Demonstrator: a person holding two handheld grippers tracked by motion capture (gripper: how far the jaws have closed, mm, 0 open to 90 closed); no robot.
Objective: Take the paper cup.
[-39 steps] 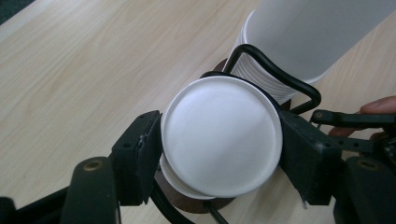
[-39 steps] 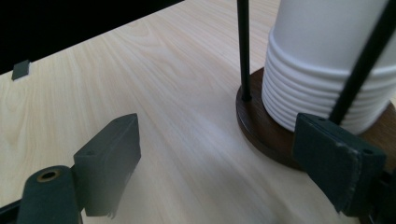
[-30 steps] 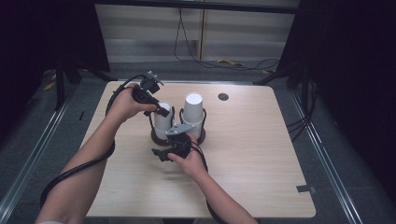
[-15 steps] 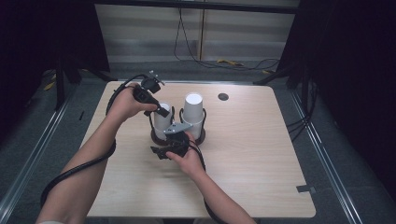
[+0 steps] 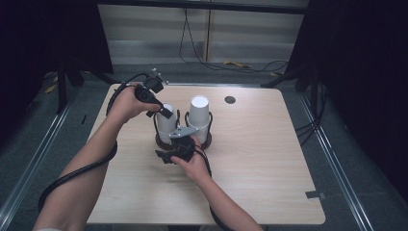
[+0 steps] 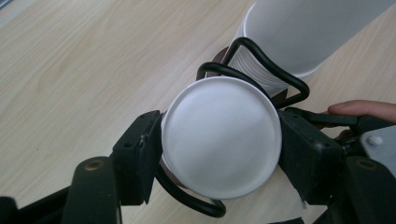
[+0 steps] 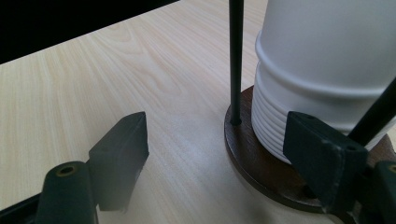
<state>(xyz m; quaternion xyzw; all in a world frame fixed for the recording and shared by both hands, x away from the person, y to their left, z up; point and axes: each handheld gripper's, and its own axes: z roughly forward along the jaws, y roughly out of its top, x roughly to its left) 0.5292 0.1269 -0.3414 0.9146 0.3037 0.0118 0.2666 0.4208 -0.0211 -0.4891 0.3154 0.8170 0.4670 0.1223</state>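
While gripped: left gripper point(image 6: 219, 144) jaws pinch upside-down white paper cup stack point(image 6: 222, 142).
Right gripper point(image 7: 224, 158): jaws wide, empty, straddling round dark wooden holder base point(image 7: 252, 163).
Next, likely: lift top cup straight up.

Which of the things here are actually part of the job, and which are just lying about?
In the job:
- left cup stack, gripped by the left tongs
- right cup stack
- wire holder
- right tongs, open by the holder's base

Lying about:
- dark round disc
- floor cables

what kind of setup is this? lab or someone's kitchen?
Most likely a lab recording bay: a bare wooden table ringed by dark curtains, loose cables on the floor, and handheld grippers working white paper cups.
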